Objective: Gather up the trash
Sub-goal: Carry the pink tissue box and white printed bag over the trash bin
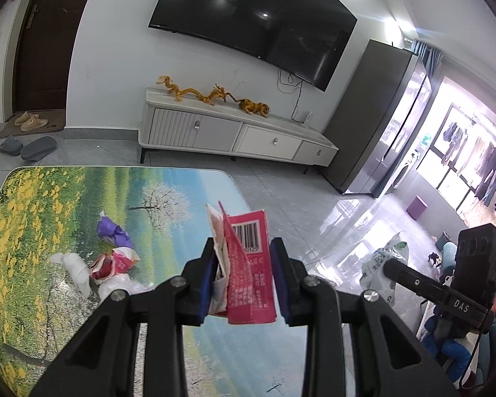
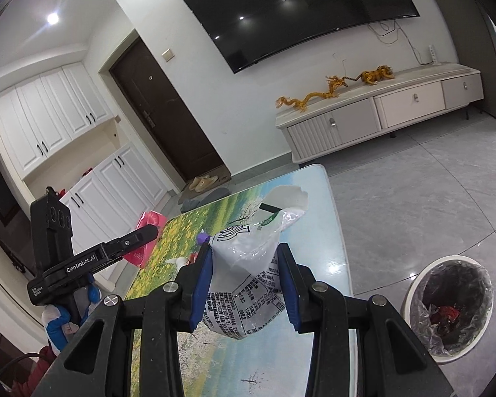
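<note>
With the left gripper clamping a pink wrapper and the right gripper pinching a clear plastic bag above the desk, either limp piece risked slipping short of the bin right of the right fingers.

hidden: lower part of white printed plastic bag behind right tongs | cut off: landscape-printed bench near edge below left tongs | unreadable: crumpled pink barcode wrapper small print
</note>
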Tool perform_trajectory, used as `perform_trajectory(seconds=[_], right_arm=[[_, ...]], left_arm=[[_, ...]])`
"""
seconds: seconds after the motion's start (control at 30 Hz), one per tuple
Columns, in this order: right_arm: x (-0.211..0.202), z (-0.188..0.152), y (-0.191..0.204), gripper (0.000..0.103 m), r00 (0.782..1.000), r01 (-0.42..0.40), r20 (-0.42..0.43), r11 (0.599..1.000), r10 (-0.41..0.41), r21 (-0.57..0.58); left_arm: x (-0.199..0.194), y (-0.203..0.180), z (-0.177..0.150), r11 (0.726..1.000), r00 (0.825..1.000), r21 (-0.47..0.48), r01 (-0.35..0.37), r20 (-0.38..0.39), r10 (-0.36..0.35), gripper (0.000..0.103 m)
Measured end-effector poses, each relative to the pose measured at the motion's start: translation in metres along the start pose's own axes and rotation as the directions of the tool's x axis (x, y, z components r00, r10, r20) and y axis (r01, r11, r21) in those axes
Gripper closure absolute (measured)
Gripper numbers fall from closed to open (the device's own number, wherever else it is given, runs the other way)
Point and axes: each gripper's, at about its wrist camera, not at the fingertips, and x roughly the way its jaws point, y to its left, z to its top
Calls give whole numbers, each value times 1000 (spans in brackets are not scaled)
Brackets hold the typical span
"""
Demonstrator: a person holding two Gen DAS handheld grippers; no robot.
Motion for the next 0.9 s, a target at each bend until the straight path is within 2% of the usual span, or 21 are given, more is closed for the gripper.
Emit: perform_trajectory(seconds=[0.23, 0.5, 0.73, 0.9], right_arm=[[-26, 0, -36, 67, 997, 47, 54, 997, -50, 68], [-41, -1, -109, 67, 985, 138, 76, 973, -155, 187], [-45, -13, -190, 67, 959, 256, 38, 918, -279, 303], [-43, -26, -242, 67, 942, 315, -18, 868, -334, 384]], left_arm=[[27, -39, 3, 998, 998, 15, 59, -32, -58, 73], [96, -99, 1, 990, 983, 43, 137, -131, -130, 73], [182, -163, -14, 976, 950, 86, 199, -261, -171, 73], [244, -200, -32, 969, 917, 95, 226, -356, -179, 73]])
